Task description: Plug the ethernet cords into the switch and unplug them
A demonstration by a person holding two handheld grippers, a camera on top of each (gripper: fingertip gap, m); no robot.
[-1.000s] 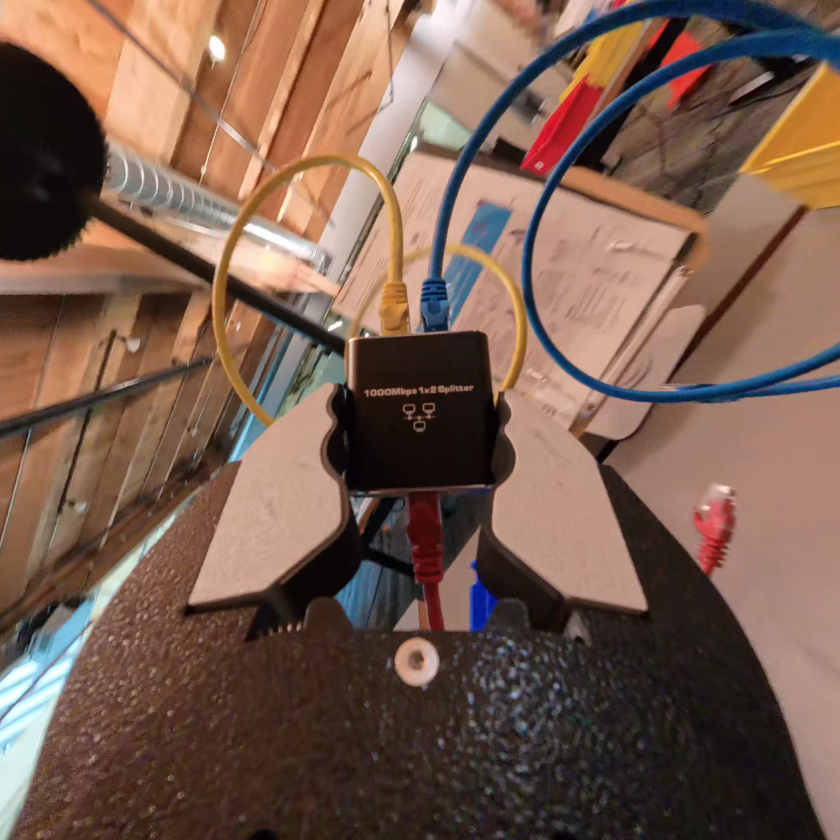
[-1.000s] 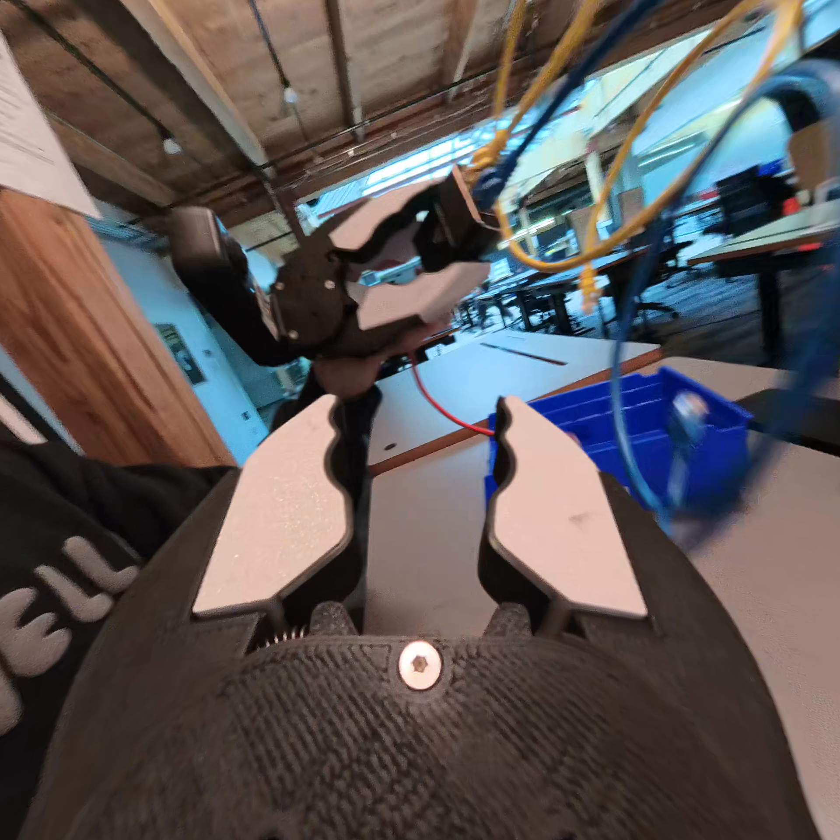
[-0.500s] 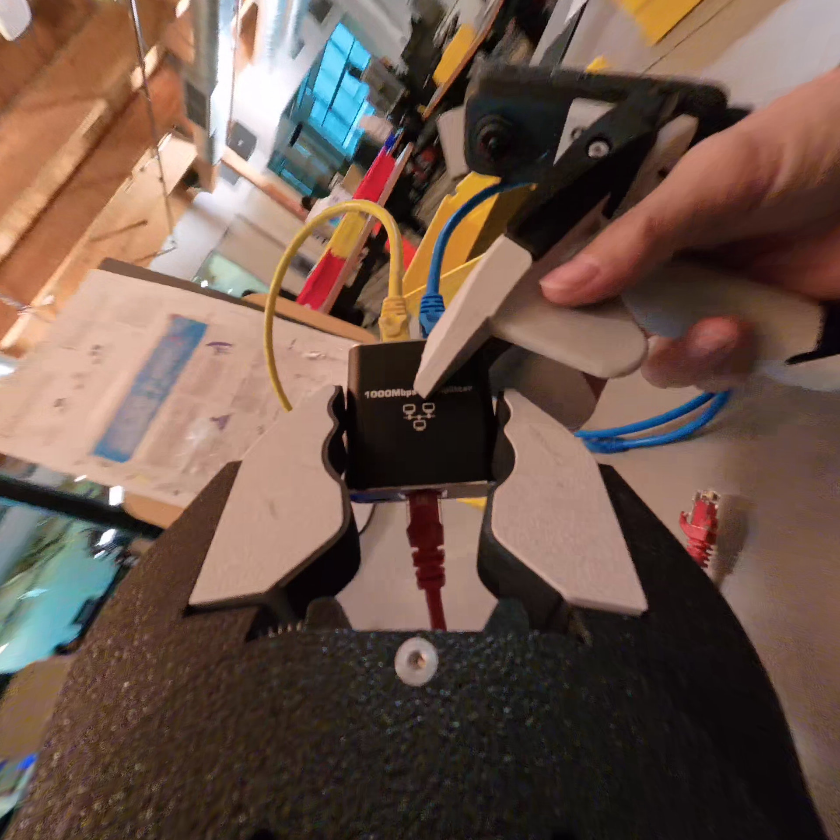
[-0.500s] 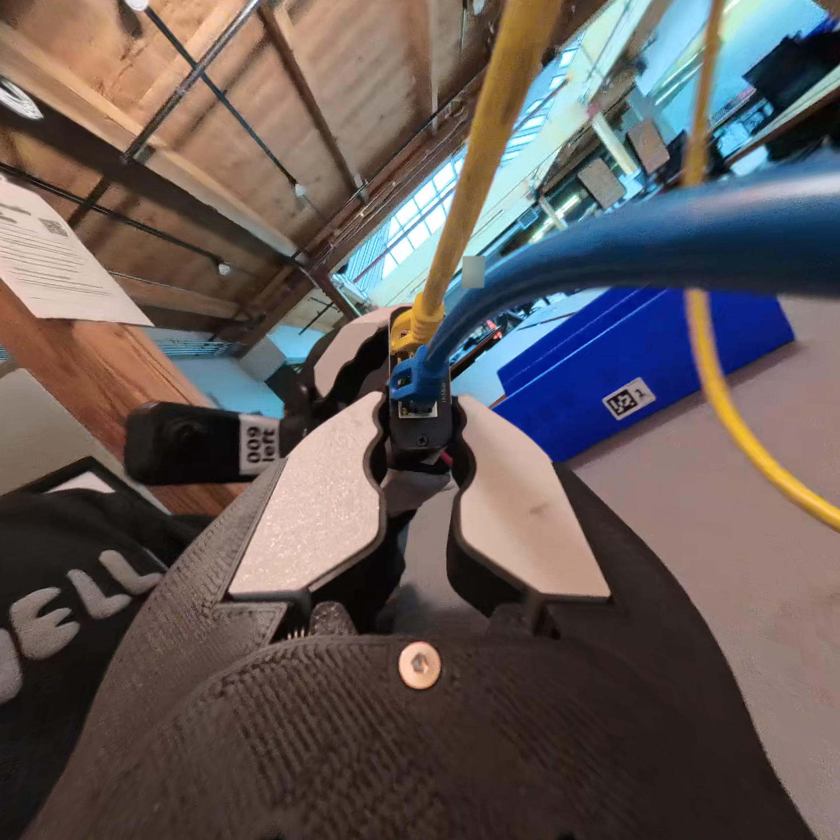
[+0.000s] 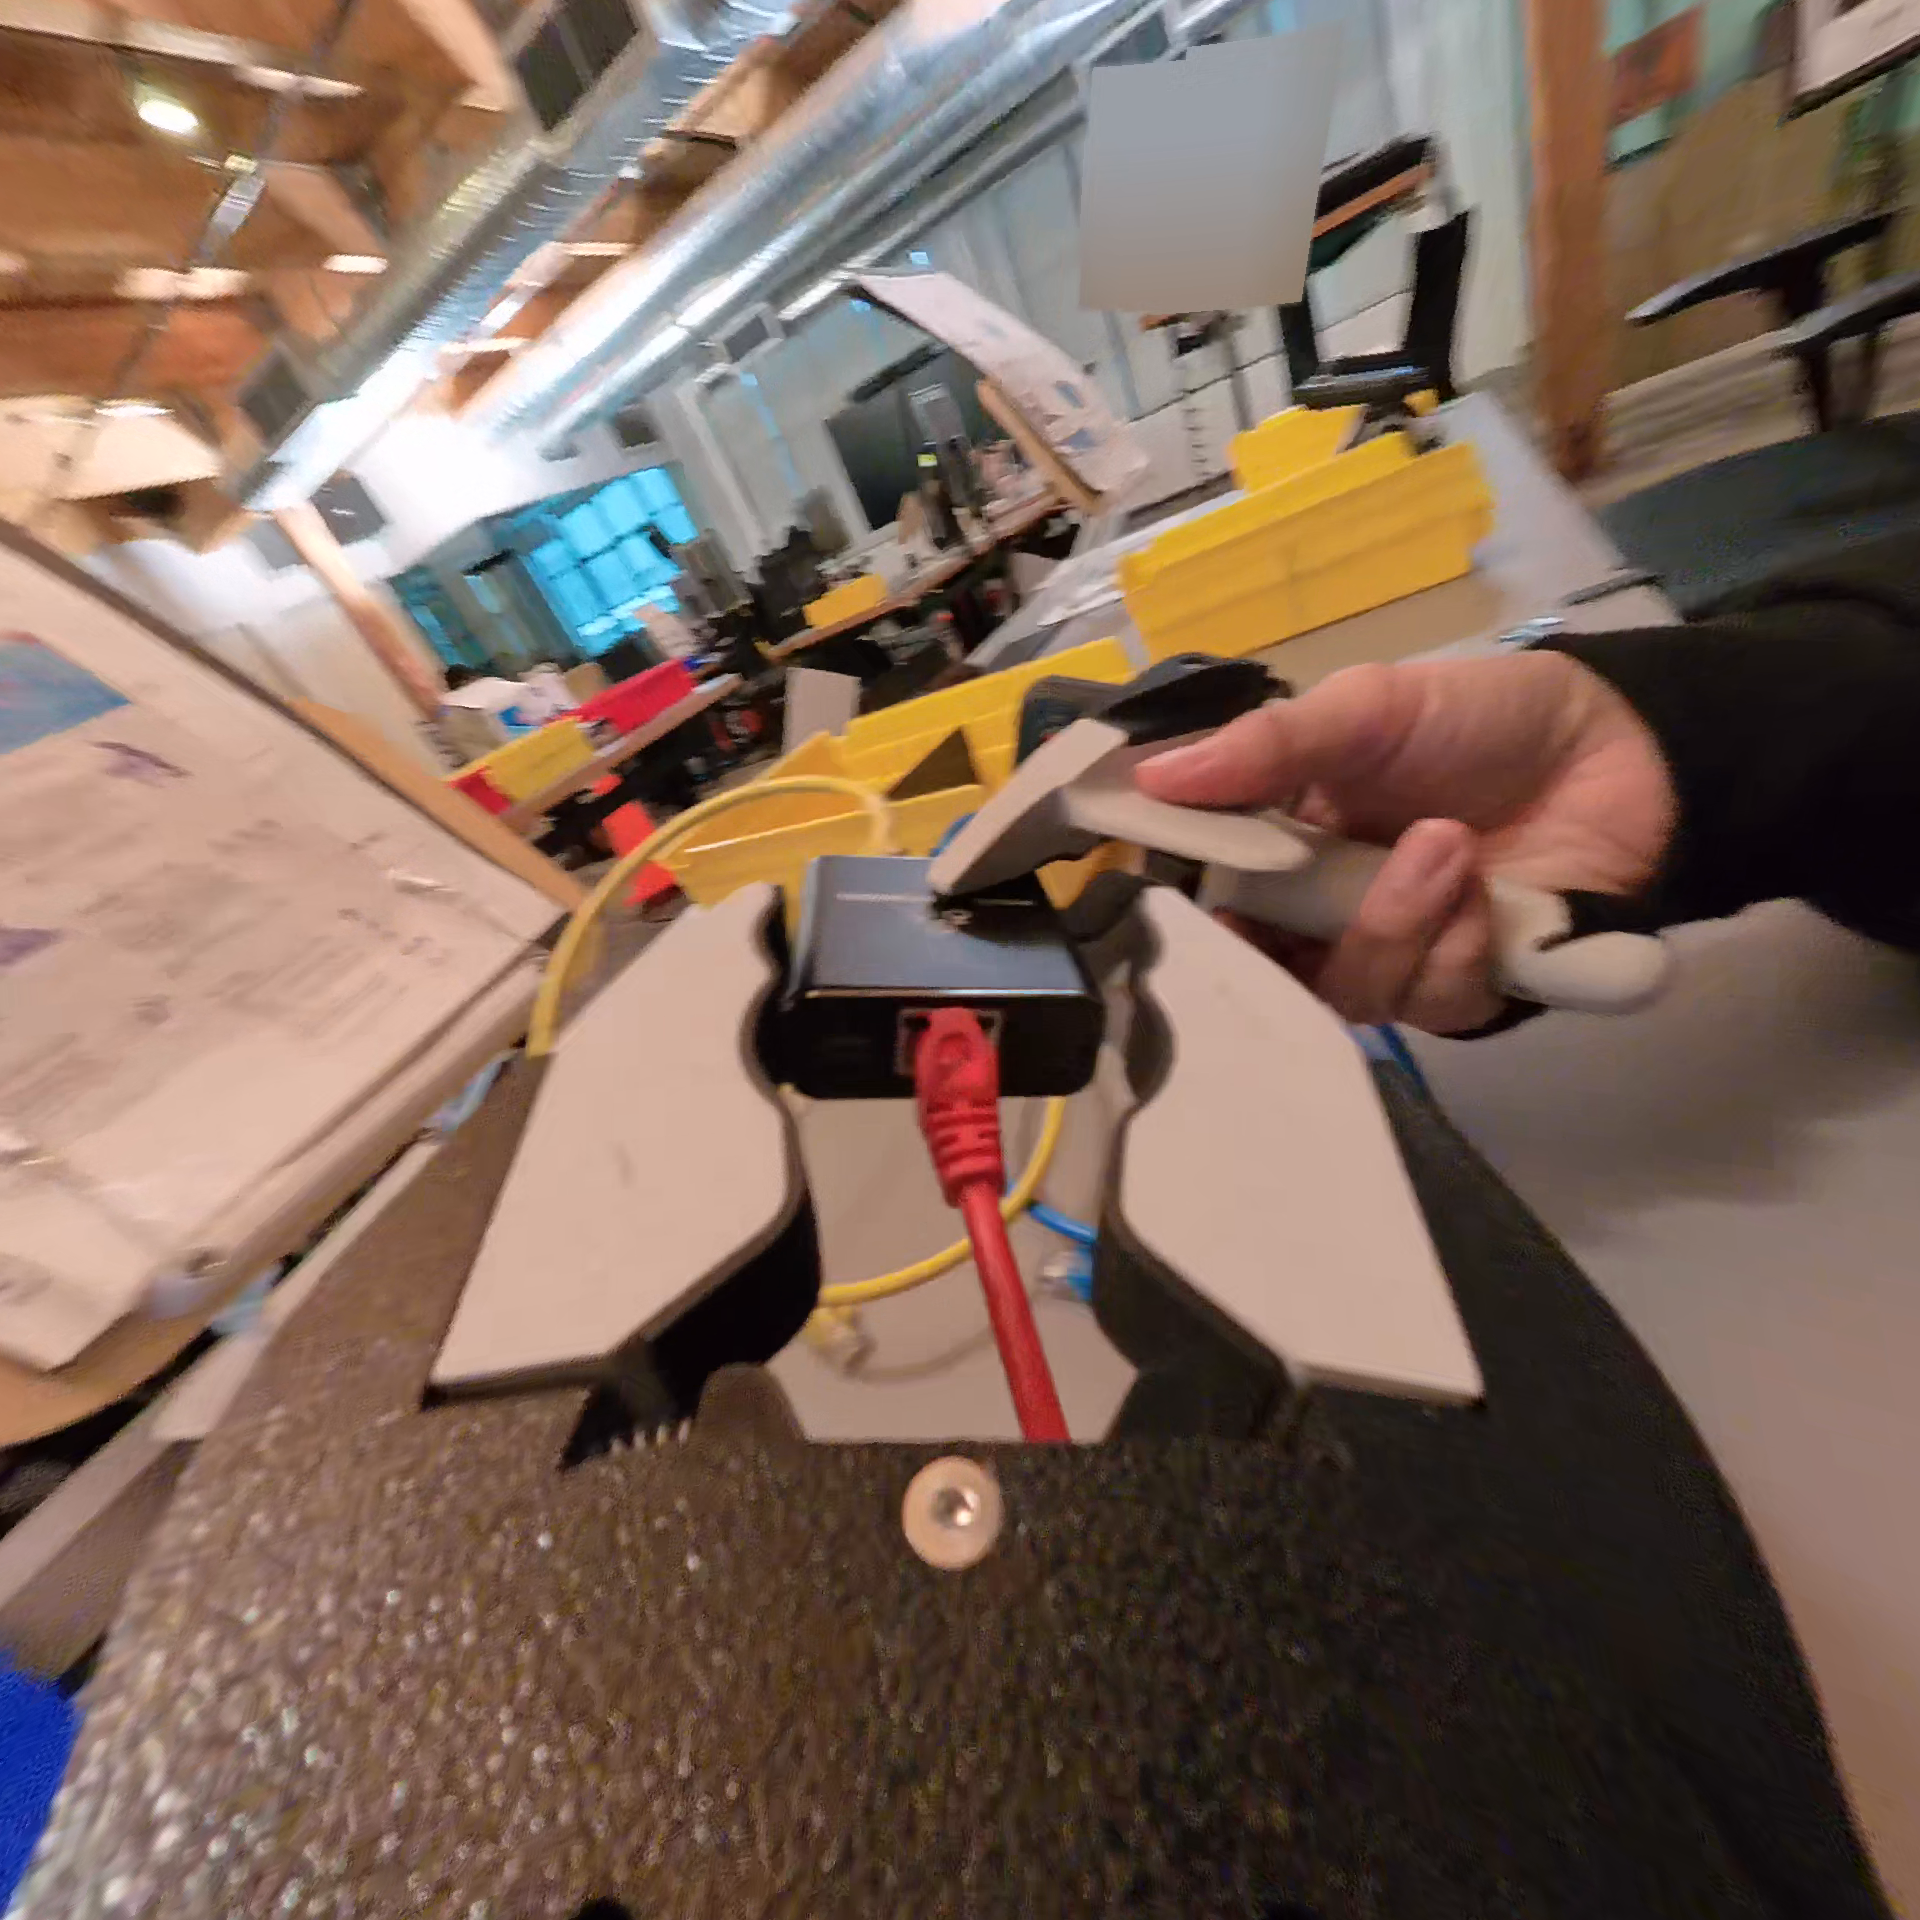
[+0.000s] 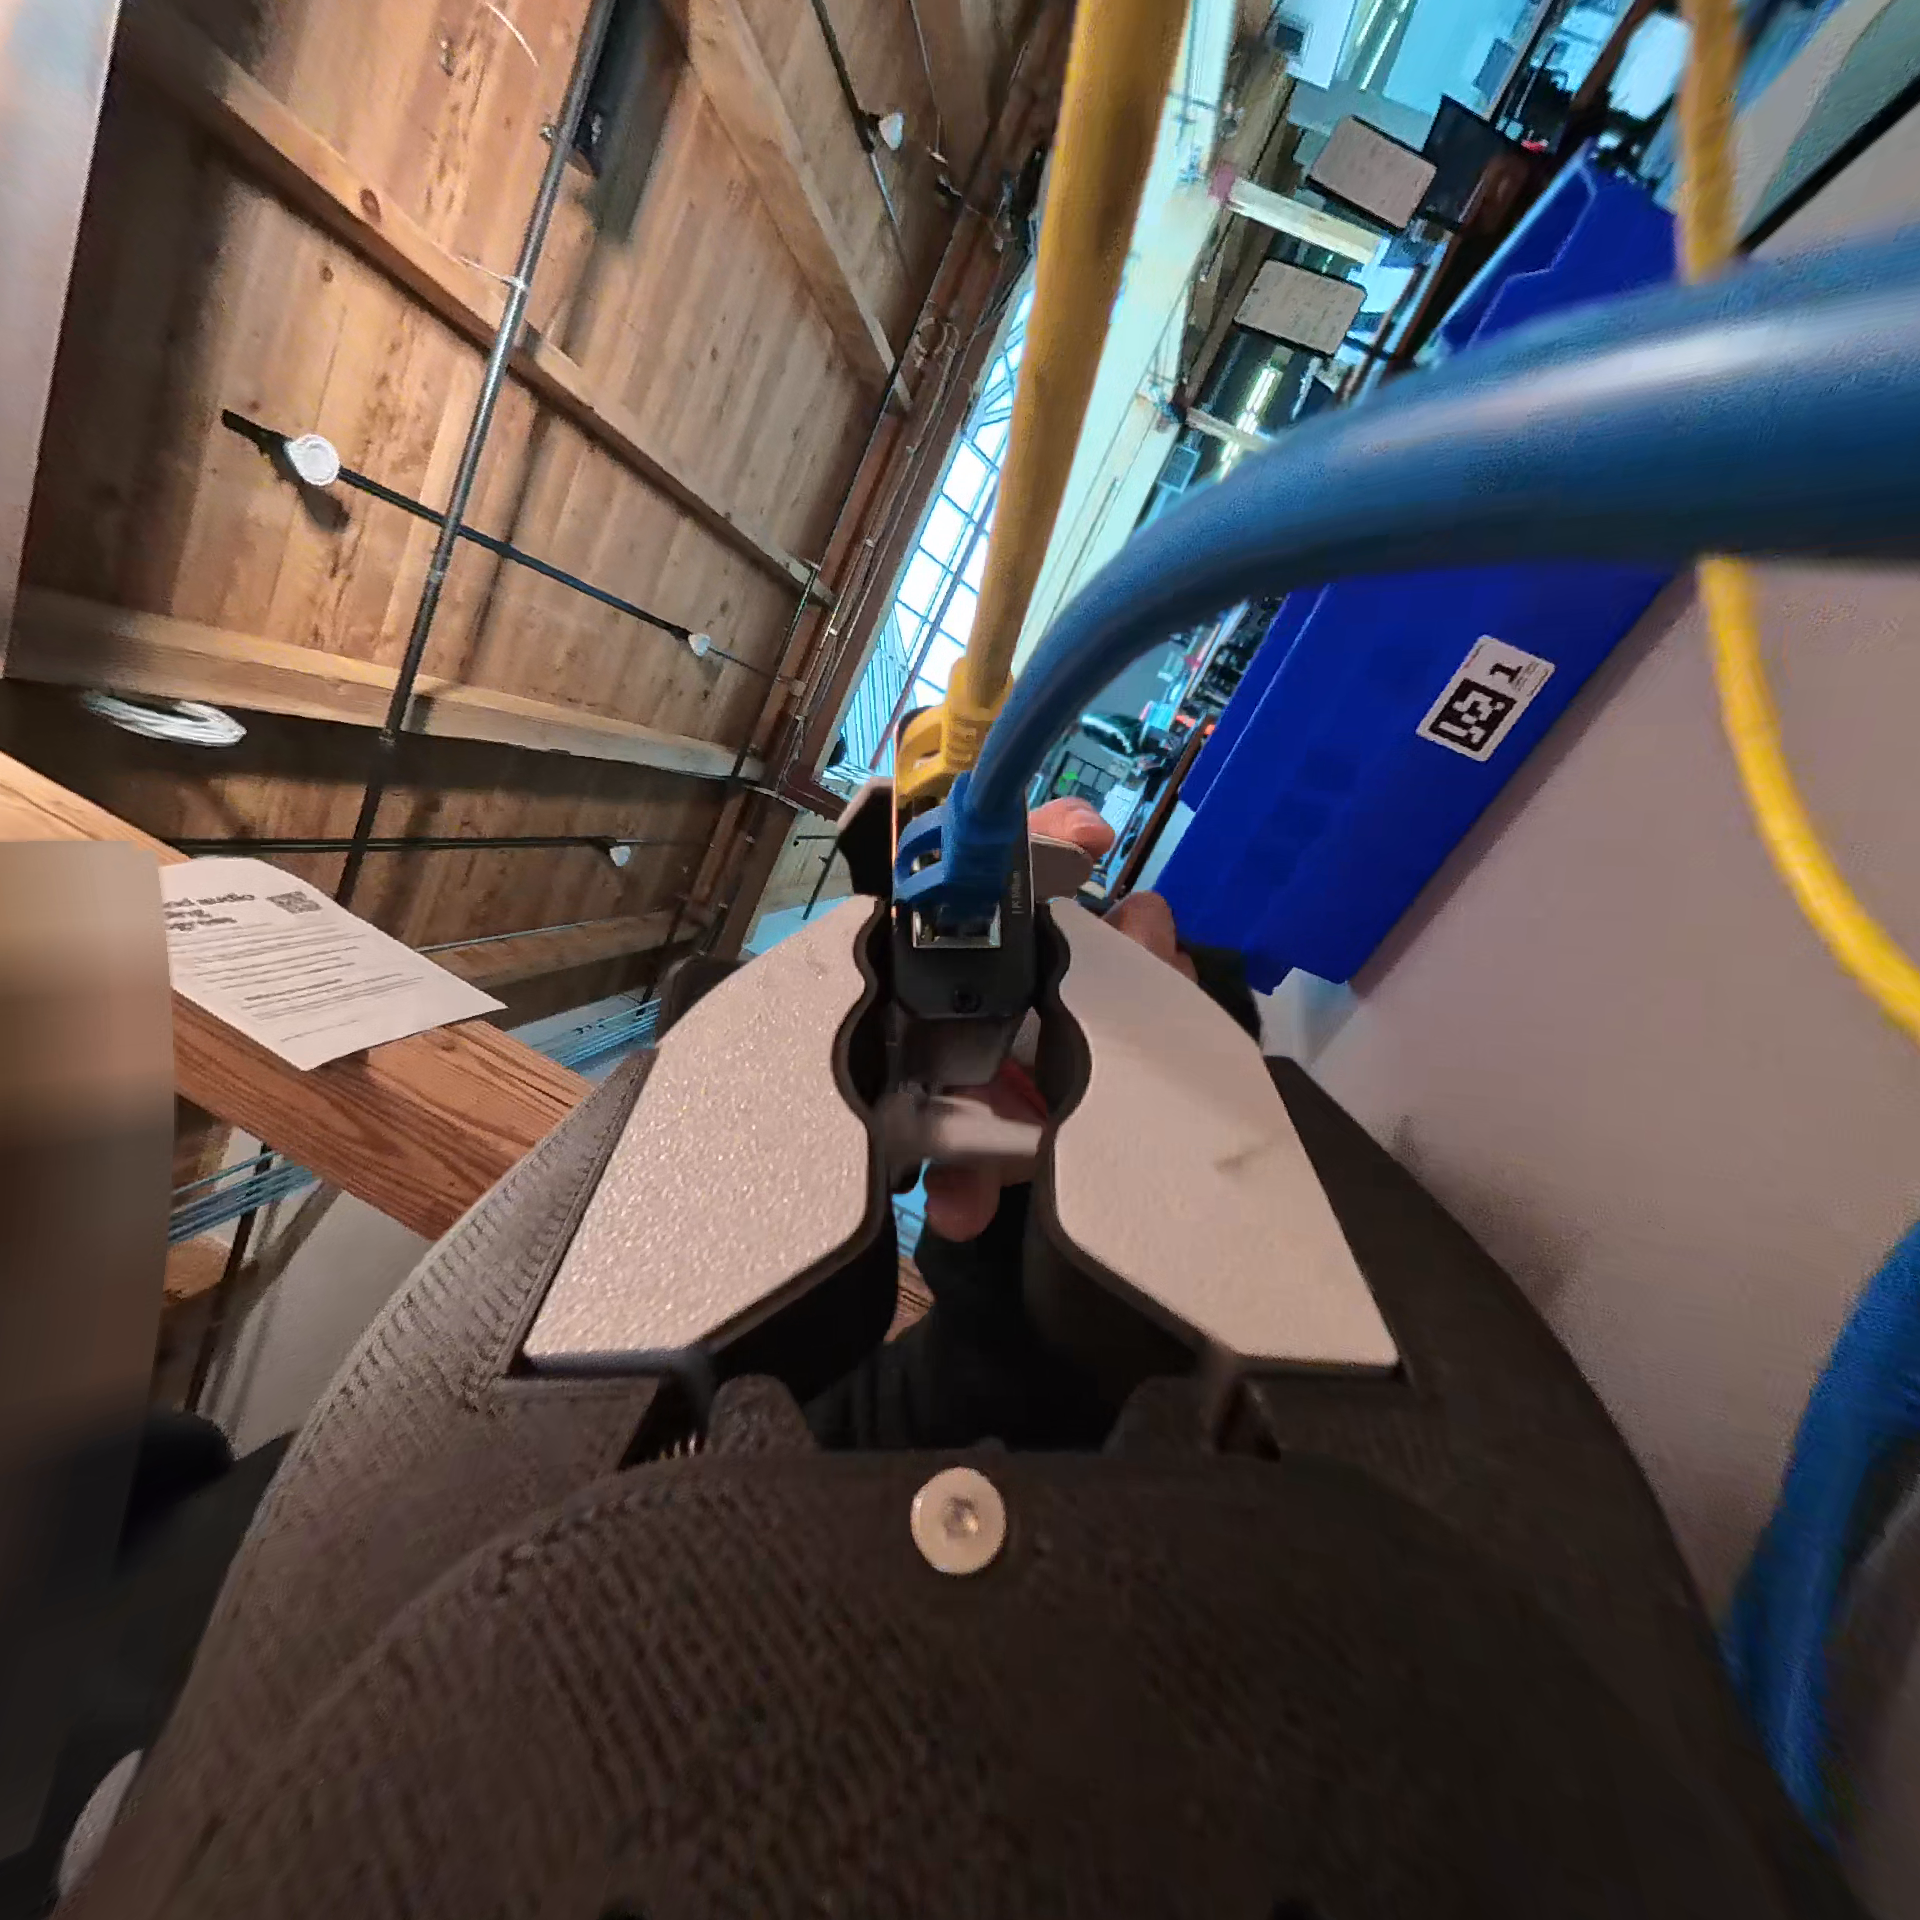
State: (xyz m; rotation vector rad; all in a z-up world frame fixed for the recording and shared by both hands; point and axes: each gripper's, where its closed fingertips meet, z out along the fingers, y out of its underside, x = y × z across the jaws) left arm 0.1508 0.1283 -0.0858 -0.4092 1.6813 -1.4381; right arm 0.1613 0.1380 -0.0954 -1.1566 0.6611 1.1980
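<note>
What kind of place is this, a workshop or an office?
Probably an open workshop-style workspace: stacked yellow plastic bins on long tables, exposed silver ceiling ducts, and wooden ceiling planks.

I am working in a large open workshop or industrial loft. Overhead I see a rough wooden plank ceiling (image 6: 520,343) with metal conduit, and a silver ribbed air duct (image 5: 790,197) running into the distance. Yellow plastic storage bins (image 5: 1320,530) sit on long worktables (image 5: 1538,603) far off, with dark monitors behind them. A blue bin (image 6: 1382,790) stands on the pale table to my right. A big board covered in paper sheets (image 5: 208,935) leans at my left.
</note>
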